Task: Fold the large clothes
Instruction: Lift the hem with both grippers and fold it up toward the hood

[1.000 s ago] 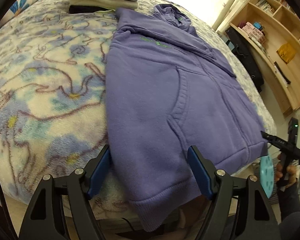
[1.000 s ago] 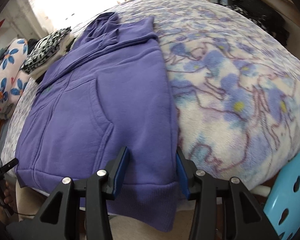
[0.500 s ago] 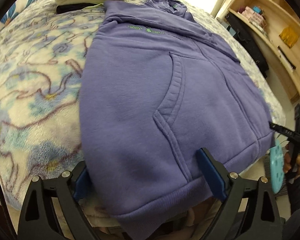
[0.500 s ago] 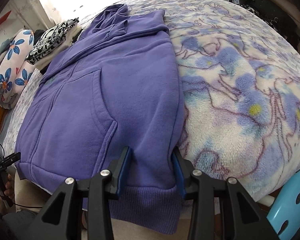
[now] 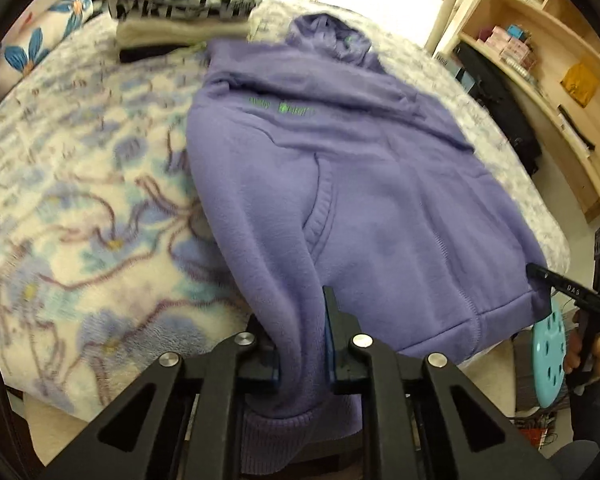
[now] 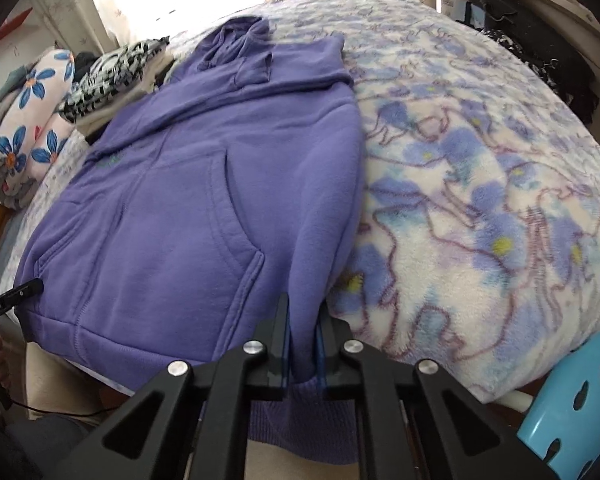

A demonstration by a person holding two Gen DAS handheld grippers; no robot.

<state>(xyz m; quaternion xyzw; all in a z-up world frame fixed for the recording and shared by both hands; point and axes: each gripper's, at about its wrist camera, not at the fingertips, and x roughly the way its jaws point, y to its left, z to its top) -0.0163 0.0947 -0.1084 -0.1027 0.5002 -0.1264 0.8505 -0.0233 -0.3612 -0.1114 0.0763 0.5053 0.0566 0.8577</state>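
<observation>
One purple hoodie lies front-up on the bed, its hood toward the window and its ribbed hem hanging over the near edge. Both grippers are closing on that hem, with cloth bunched between the pads in each view. The left gripper pinches the hem corner on the left side of the garment, the fabric pulled up into a ridge running from the kangaroo pocket down into its jaws. The right gripper clamps the opposite hem corner, just beside the floral fleece blanket. A stack of folded clothes sits by the hood, next to a flowered pillow. Wooden shelves stand to one side, and a blue stool stands by the bed's edge.
</observation>
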